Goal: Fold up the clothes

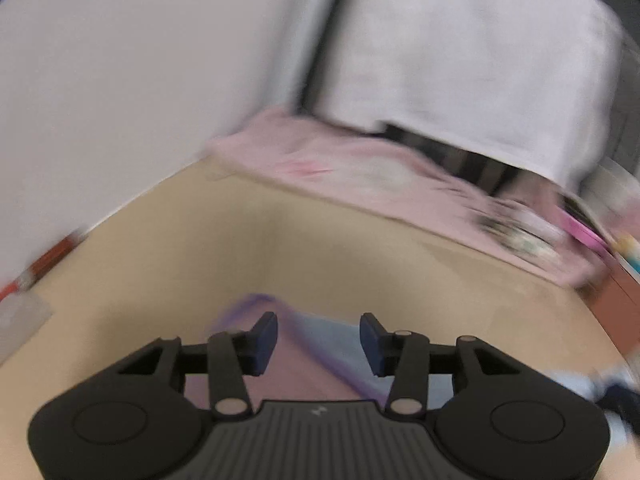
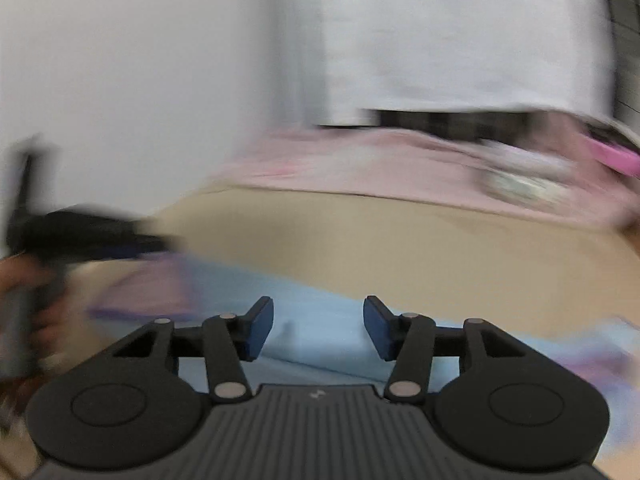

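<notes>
Blur smears both views. Left gripper (image 1: 319, 342) and right gripper (image 2: 319, 328) hover with jaws spread wide, empty, above a light-blue garment (image 2: 320, 320) with what looks like purple trim, lying at the tan table's (image 2: 400, 240) near edge; pink cloth (image 2: 360, 168) lines the far edge.

Both wrist views are evenly and softly lit, fairly bright, with no hard shadows and no glare. Motion blur smears nearly everything beyond the tools: the pink garment (image 1: 360, 168) at the far table edge, the white cloth (image 1: 460, 64) hanging behind it, and the light blue garment (image 2: 328, 320) all lack detail. Only the left gripper (image 1: 318, 344) and right gripper (image 2: 318, 328) read sharp (they move with the cameras). Fisheye distortion bows the tan table (image 1: 320, 256) and darkens the corners.
</notes>
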